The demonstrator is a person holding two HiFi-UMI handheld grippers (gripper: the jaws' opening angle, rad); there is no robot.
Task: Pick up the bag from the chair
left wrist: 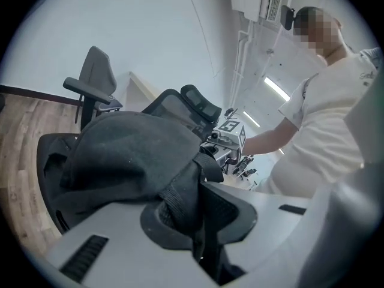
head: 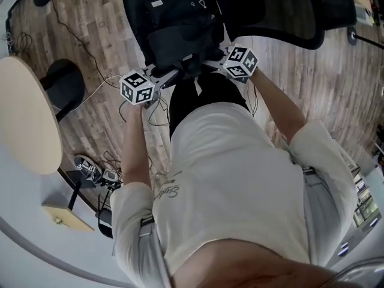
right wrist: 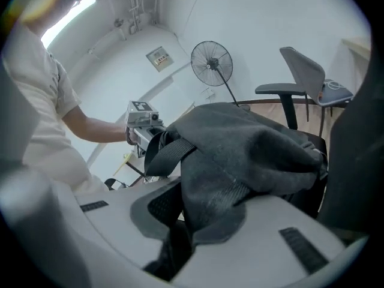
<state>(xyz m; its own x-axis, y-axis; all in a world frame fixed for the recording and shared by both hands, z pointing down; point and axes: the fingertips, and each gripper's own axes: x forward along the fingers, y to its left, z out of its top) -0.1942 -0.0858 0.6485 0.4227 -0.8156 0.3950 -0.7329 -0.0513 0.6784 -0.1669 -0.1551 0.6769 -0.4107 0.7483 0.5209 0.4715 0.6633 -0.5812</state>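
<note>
The black fabric bag (head: 180,23) is over the seat of the black office chair (head: 288,11), bunched up between my two grippers. My left gripper (head: 171,75) holds it from the left side. In the left gripper view, that gripper (left wrist: 186,203) is shut on a fold of the bag (left wrist: 126,155) near a strap. My right gripper (head: 207,62) holds the other side. In the right gripper view, it (right wrist: 192,215) is shut on the fabric of the bag (right wrist: 252,149). I cannot tell whether the bag's bottom touches the seat (left wrist: 51,161).
A round beige table (head: 24,119) and a black stool (head: 63,83) stand at the left. Cables (head: 114,80) trail over the wooden floor. A second grey chair (right wrist: 306,77) and a standing fan (right wrist: 211,62) are beyond the bag. The person's body fills the near side.
</note>
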